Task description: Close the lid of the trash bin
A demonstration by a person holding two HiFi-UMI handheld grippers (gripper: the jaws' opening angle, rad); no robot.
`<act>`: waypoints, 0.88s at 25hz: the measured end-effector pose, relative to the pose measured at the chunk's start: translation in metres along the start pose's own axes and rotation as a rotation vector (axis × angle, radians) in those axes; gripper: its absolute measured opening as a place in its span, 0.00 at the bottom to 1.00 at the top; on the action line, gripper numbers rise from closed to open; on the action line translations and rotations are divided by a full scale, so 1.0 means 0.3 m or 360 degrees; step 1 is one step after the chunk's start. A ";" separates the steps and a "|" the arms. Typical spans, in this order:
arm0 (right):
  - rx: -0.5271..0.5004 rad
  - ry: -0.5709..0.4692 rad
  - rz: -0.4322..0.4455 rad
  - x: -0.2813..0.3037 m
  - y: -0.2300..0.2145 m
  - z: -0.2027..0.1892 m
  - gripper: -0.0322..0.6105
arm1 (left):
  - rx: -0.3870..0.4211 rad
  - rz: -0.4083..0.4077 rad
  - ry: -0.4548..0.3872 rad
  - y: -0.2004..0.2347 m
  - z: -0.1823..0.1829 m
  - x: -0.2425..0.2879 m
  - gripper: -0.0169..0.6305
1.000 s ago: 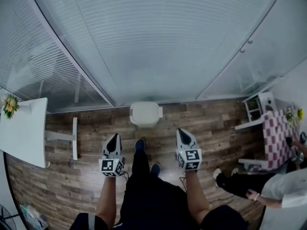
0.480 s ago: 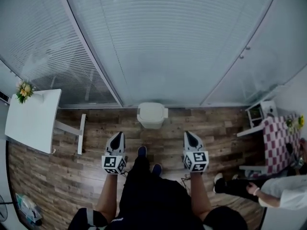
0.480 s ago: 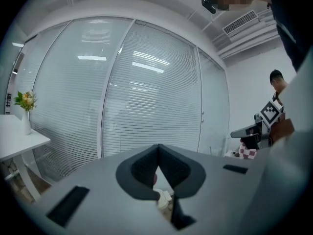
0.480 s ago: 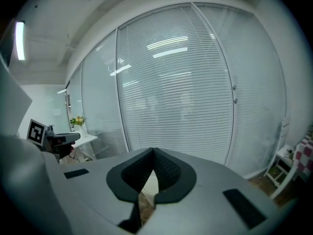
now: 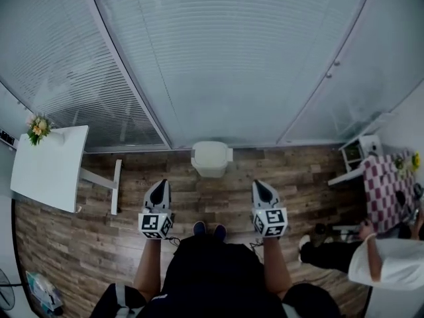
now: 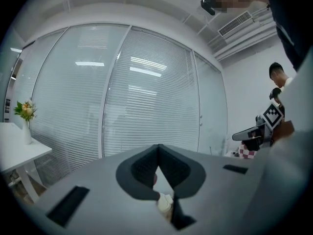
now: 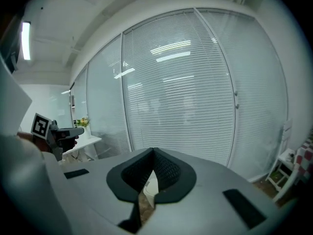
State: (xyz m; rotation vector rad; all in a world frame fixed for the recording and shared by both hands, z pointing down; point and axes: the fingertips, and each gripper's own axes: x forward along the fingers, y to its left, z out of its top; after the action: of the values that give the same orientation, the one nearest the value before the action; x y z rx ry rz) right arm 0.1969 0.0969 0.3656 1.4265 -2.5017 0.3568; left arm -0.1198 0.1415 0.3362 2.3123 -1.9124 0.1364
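Note:
The white trash bin (image 5: 212, 158) stands on the wood floor against the glass wall, and its lid looks flat on top. My left gripper (image 5: 159, 184) and my right gripper (image 5: 259, 185) are held out level, one on each side, well short of the bin. Both are shut with nothing between the jaws. In the left gripper view the left gripper (image 6: 158, 154) has its tips meeting, and a sliver of the bin (image 6: 165, 203) shows through the gap below them. The right gripper (image 7: 153, 154) looks the same, with the bin (image 7: 150, 181) behind its jaws.
A white table (image 5: 46, 167) with a vase of flowers (image 5: 38, 126) stands at the left. At the right are a small white shelf (image 5: 358, 152), a checkered table (image 5: 384, 191) and another person (image 5: 377, 264). Glass walls with blinds close off the far side.
Both grippers have risen a little and stayed shut. My feet have come together under me. The person at the right has leaned further into view.

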 end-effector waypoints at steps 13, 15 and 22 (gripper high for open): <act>-0.0024 -0.0011 -0.0075 -0.011 0.056 0.026 0.05 | -0.0021 -0.0043 -0.0021 0.064 -0.003 -0.011 0.04; -0.0019 -0.0028 -0.0078 -0.010 0.067 0.034 0.05 | -0.0023 -0.0048 -0.0016 0.076 -0.004 -0.015 0.04; -0.0047 -0.0021 -0.0111 0.000 0.069 0.039 0.05 | -0.0024 -0.0072 -0.0023 0.081 0.004 -0.007 0.04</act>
State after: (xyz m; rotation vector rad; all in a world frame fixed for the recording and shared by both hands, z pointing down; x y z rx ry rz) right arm 0.1781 0.1034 0.3528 1.5049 -2.4494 0.2968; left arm -0.1440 0.1388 0.3358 2.3511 -1.8597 0.1002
